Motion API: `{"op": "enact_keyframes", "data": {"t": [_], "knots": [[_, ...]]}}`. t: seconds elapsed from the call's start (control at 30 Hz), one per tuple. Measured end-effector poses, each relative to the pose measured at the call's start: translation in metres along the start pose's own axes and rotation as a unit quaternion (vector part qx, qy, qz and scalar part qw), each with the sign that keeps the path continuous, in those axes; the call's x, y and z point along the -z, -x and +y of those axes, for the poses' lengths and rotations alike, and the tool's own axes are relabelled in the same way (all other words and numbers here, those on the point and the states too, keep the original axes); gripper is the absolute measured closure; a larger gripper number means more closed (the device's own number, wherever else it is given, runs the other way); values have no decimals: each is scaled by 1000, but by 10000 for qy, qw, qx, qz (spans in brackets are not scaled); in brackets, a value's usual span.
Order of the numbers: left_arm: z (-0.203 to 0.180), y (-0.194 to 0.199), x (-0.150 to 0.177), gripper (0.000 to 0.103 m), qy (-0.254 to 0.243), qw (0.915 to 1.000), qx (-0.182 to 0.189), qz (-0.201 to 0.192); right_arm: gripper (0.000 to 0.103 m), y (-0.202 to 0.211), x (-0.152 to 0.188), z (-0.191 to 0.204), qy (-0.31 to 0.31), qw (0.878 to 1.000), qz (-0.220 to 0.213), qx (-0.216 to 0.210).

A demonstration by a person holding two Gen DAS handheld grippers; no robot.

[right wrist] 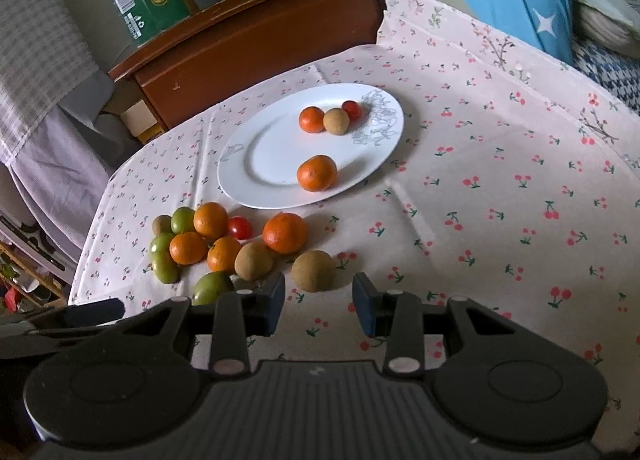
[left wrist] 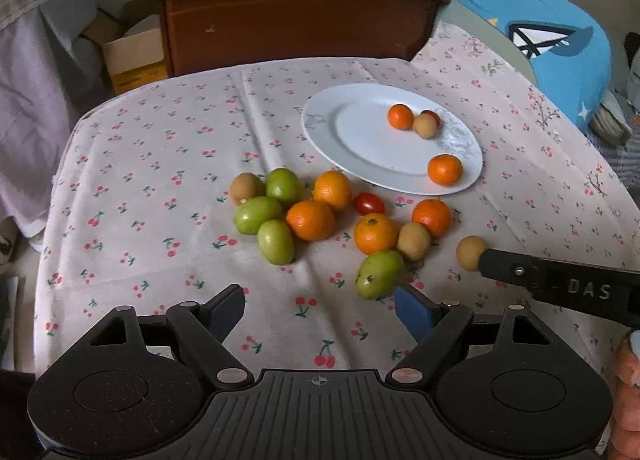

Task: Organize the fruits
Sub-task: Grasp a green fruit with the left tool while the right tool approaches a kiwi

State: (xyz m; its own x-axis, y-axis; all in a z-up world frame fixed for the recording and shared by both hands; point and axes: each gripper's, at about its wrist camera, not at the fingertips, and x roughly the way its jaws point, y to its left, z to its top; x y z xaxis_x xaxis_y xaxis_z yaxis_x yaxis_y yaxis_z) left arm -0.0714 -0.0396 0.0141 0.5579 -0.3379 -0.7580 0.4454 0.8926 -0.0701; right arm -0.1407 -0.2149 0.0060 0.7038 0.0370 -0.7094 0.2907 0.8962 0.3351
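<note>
- Left gripper (left wrist: 320,310) hangs open above the tabletop (left wrist: 160,164), nothing between its fingers.
- Right gripper (right wrist: 319,302) is partly open and empty, near a brown fruit (right wrist: 312,270).
- White plate (right wrist: 256,148) holds four fruits.

On the white plate (right wrist: 240,176) sit two mandarins (right wrist: 317,172), a brown longan (right wrist: 336,121) and a cherry tomato (right wrist: 352,109) (half hidden); a mixed fruit cluster (right wrist: 224,248) lies just beside it.

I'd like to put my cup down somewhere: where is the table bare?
Bare cloth lies left of the fruit pile and right of the white plate. The plate's left half is free too. It is crowded just below the plate, where the loose fruit sits.
</note>
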Motion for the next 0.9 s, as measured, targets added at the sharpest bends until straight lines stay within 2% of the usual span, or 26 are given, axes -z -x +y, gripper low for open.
{"op": "enact_keyframes", "data": {"t": [0.43, 0.7, 0.9], "knots": [[-22, -12, 3, 21, -635, 9974, 19, -353, 64, -12, 0, 5, 184, 9998, 35, 3], [-26, -22, 4, 23, -708, 9967, -18, -409, 65, -17, 1, 7, 234, 9997, 86, 26], [-26, -27, 5, 37, -685, 9970, 41, -371, 65, -20, 1, 8, 267, 9996, 78, 64]]}}
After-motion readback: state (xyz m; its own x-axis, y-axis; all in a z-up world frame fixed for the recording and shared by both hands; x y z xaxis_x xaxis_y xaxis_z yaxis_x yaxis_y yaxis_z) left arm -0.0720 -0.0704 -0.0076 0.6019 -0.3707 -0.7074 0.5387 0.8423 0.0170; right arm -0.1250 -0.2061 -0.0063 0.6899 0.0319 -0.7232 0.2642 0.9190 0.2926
